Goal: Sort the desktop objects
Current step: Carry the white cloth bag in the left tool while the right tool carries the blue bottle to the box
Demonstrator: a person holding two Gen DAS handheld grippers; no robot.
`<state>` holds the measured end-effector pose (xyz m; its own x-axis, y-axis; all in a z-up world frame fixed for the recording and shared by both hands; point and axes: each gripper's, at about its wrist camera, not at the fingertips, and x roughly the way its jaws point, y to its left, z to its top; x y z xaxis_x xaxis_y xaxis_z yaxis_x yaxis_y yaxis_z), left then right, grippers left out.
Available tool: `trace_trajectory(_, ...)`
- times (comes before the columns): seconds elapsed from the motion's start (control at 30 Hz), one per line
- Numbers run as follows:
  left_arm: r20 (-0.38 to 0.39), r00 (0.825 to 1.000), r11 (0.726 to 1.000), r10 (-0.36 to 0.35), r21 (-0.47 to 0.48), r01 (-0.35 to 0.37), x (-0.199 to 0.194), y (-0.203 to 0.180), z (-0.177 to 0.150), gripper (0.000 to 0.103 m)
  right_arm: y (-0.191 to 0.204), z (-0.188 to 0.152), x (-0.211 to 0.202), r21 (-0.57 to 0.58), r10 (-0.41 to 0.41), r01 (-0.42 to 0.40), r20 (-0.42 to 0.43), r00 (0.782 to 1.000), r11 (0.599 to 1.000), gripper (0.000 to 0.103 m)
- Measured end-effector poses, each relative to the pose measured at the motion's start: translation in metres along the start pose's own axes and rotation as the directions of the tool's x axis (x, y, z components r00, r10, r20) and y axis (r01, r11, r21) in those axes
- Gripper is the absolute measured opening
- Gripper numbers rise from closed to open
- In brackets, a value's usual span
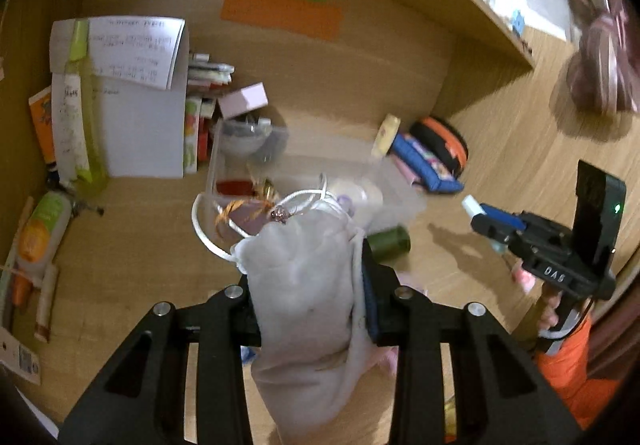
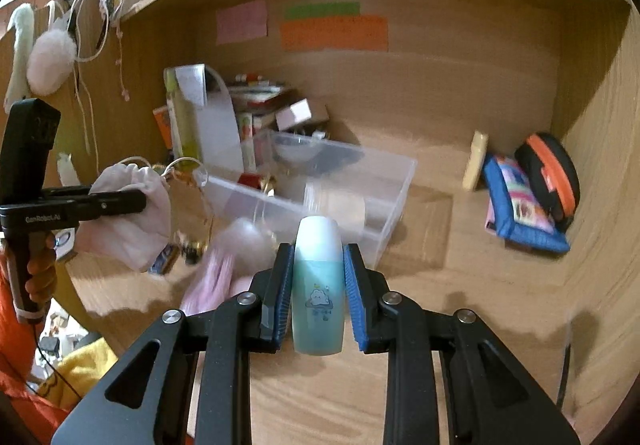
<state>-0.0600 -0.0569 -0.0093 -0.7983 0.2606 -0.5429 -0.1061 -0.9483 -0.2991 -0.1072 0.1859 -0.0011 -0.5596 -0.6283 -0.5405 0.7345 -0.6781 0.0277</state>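
Desk things (image 2: pixel 520 201) still lay about — our left gripper (image 1: pixel 312 285) squeezed a white pouch (image 1: pixel 308 285), our right gripper (image 2: pixel 318 285) a teal bottle (image 2: pixel 318 285) — the clear bin (image 2: pixel 384 189) waited.

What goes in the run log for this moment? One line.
left gripper: shut on white cloth drawstring pouch | right gripper: shut on teal plastic bottle | clear plastic bin: ahead

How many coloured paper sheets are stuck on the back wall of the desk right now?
3: a pink sheet on the left, a green strip to its right, and an orange sheet directly beneath the green. None looks hidden.
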Motion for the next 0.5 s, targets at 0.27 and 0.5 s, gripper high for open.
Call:
trace_trajectory(0.27,0.024,1.000,0.998,-0.009,-0.059,0.010,0.023,0.012,0.034,0.034,-0.008,0.031,0.017,-0.004,0.004,-0.004,0.029,1.000,1.000,0.023)
trace_trajectory(0.5,0.043,0.999,0.996,0.021,-0.083,-0.018,0.047,0.017,0.053,0.034,-0.018,0.046,0.042,0.004,0.012,-0.012,0.017,1.000,1.000,0.023)
